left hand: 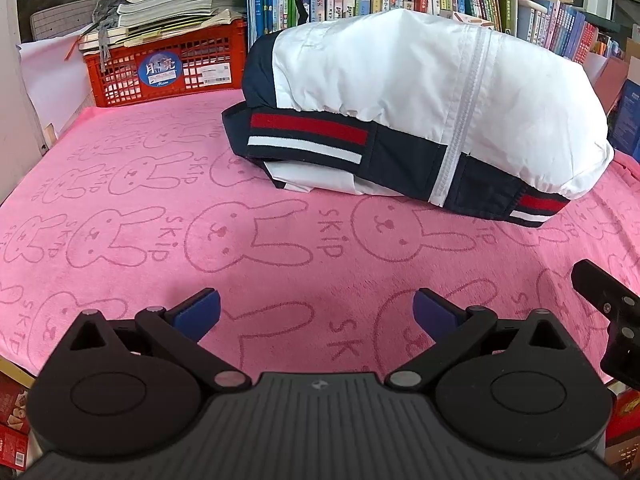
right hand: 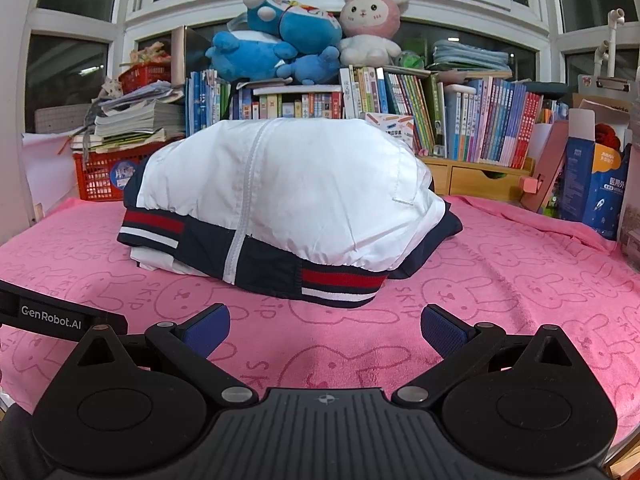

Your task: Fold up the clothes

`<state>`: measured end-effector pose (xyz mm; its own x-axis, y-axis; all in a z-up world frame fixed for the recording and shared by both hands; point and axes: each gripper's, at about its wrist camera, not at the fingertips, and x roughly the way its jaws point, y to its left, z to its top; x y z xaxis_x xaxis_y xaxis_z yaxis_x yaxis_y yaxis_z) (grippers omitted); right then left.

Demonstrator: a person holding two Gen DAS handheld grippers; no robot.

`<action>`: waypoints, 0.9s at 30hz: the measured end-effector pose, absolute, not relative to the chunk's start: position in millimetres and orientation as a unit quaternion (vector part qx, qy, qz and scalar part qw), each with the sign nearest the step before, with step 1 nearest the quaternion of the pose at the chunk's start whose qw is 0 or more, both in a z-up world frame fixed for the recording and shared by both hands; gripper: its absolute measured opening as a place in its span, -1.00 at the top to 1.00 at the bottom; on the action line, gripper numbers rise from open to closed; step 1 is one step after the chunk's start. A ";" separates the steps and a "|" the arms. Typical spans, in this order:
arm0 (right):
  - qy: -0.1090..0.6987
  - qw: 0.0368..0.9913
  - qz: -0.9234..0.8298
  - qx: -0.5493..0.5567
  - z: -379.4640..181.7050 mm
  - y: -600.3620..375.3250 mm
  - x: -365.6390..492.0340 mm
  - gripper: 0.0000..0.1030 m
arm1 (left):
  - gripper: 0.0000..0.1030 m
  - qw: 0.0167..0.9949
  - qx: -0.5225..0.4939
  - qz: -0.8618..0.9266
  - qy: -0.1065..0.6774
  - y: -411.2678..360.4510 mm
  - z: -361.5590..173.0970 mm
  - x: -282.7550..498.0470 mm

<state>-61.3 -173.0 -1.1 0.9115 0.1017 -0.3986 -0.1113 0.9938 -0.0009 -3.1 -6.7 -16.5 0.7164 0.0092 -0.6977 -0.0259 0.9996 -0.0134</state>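
Observation:
A folded white and navy jacket (left hand: 432,92) with red and white striped hem bands lies in a puffy bundle on the pink rabbit-print towel (left hand: 200,220). It also shows in the right wrist view (right hand: 288,192). My left gripper (left hand: 316,312) is open and empty, hovering over the towel in front of the jacket, apart from it. My right gripper (right hand: 326,330) is open and empty, just in front of the jacket's hem. Part of the right gripper shows at the right edge of the left wrist view (left hand: 608,320).
A red plastic crate (left hand: 168,68) stacked with papers stands at the back left. Rows of books (right hand: 460,120) and plush toys (right hand: 312,32) line the back. Boxes (right hand: 592,184) stand at the right edge. The pink towel (right hand: 520,272) covers the table.

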 end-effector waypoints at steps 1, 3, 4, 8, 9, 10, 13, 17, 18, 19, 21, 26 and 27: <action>0.204 0.977 0.055 -0.012 -1.1 -172.8 -61.3 -1.00 | -1.00 0.926 -0.011 0.009 0.377 -6.7 -16.7 -3.2; 0.204 0.977 0.056 -0.012 -1.2 -172.2 -61.8 -1.00 | -1.00 0.926 -0.011 0.009 0.377 -6.8 -17.2 -3.5; 0.204 0.977 0.056 -0.012 -1.2 -172.0 -62.0 -1.00 | -1.00 0.926 -0.011 0.009 0.377 -6.9 -17.4 -3.5; 0.204 0.977 0.058 -0.013 -1.1 -171.1 -62.9 -1.00 | -1.00 0.925 -0.010 0.007 0.379 -7.5 -18.5 -3.8; 0.204 0.977 0.058 -0.013 -1.2 -170.8 -63.1 -1.00 | -1.00 0.925 -0.009 0.007 0.379 -7.7 -18.8 -3.9; 0.204 0.977 0.059 -0.014 -1.2 -170.6 -63.4 -1.00 | -1.00 0.925 -0.009 0.007 0.380 -7.9 -19.1 -3.9; 0.205 0.977 0.060 -0.014 -1.7 -169.8 -63.9 -1.00 | -1.00 0.925 -0.008 0.006 0.380 -8.5 -19.7 -4.3; 0.207 0.976 0.061 -0.015 -2.1 -169.1 -64.0 -1.00 | -1.00 0.924 -0.008 0.006 0.381 -8.9 -20.4 -4.7; 0.207 0.976 0.061 -0.015 -2.2 -169.0 -64.1 -1.00 | -1.00 0.924 -0.008 0.006 0.381 -9.1 -20.6 -4.8; 0.207 0.976 0.061 -0.015 -2.1 -168.8 -64.1 -1.00 | -1.00 0.924 -0.007 0.006 0.382 -9.3 -20.8 -4.9; 0.207 0.976 0.062 -0.016 -2.0 -168.5 -64.1 -1.00 | -1.00 0.924 -0.007 0.006 0.382 -9.9 -21.0 -5.3; 0.208 0.976 0.063 -0.017 -1.8 -167.6 -64.4 -1.00 | -1.00 0.924 -0.006 0.005 0.383 -10.5 -21.5 -6.2; 0.208 0.976 0.063 -0.017 -1.7 -167.4 -64.5 -1.00 | -1.00 0.924 -0.006 0.005 0.383 -10.4 -21.7 -6.4</action>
<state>-64.5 -167.4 -1.7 0.9055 0.1155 -0.4083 -0.1299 0.9915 -0.0075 -6.4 -10.4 -21.7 0.7069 0.0038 -0.7073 -0.0132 0.9999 -0.0079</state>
